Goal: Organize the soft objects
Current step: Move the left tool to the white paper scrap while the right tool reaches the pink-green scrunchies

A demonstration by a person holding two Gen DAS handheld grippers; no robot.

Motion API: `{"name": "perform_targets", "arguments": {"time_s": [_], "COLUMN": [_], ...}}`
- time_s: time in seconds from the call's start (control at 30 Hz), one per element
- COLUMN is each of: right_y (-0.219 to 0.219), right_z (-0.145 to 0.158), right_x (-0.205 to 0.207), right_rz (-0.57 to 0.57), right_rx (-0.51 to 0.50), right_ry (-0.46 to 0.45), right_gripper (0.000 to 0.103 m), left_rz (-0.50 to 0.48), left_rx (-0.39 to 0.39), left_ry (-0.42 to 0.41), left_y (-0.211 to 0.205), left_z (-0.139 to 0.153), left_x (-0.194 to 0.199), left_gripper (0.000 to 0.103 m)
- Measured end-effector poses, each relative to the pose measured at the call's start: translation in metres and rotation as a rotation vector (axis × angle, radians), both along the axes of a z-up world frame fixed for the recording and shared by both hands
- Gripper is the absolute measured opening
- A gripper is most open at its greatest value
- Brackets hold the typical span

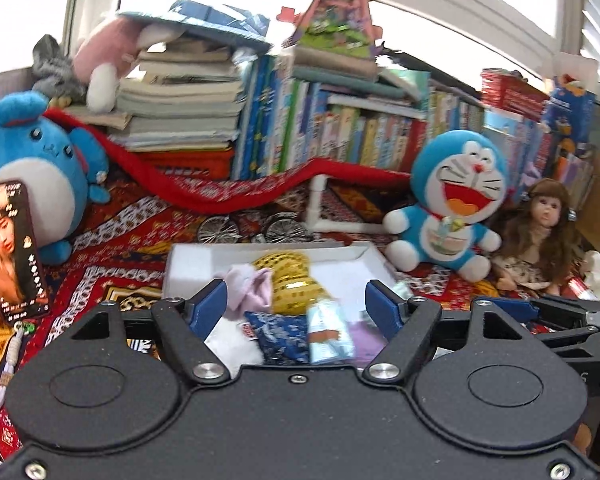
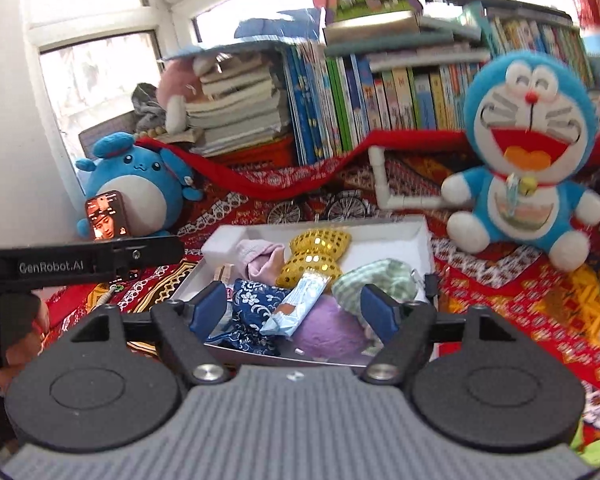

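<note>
Left gripper (image 1: 296, 304) and right gripper (image 2: 294, 306): jaws wide, holding nothing, both above white box (image 2: 416, 236) at frame centre.

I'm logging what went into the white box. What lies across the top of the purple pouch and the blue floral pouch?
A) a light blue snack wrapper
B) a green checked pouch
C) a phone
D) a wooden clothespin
A: in the right wrist view the light blue snack wrapper lies slanted across the blue floral pouch and purple pouch inside the white box.
</note>
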State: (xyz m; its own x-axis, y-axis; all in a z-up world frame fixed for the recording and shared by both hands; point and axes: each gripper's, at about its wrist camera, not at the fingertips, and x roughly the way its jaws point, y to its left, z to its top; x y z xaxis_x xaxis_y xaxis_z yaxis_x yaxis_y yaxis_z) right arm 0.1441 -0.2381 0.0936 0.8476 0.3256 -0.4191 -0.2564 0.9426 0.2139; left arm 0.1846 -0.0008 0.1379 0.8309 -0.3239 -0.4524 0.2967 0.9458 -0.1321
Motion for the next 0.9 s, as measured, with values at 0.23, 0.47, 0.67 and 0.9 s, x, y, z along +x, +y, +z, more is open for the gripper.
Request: {"name": "perform_targets", "arguments": {"time_s": [0.23, 0.47, 0.67, 0.9], "right_y": [-0.026, -0.060, -0.093, -0.112], "right_z": [0.011, 0.008, -0.008, -0.046], "right_x": [-0.037, -0.069, -0.088, -0.099], "right_rz": [-0.025, -0.118, -0.205, -0.259], "right_rx": [-0.038, -0.050, -0.028, -0.075], "right_ry": [-0.095, -0.159, -0.146, -0.085], "right_gripper": [0.088, 0.089, 0.090, 0.090], "left_rz": [-0.077, -0.168, -0.248, -0.291], "left_rx": [0.019, 0.041, 0.092, 0.140], "left_ry": [-0.050, -0.066, -0.017, 0.115], "left_y": [-0.026, -0.056, -0.091, -0.131], "left_z": [0.015, 0.021, 0.011, -0.008], "left_x": [-0.031, -0.059, -0.070, -0.055], "left_gripper": [0.076, 0.077, 0.078, 0.072]}}
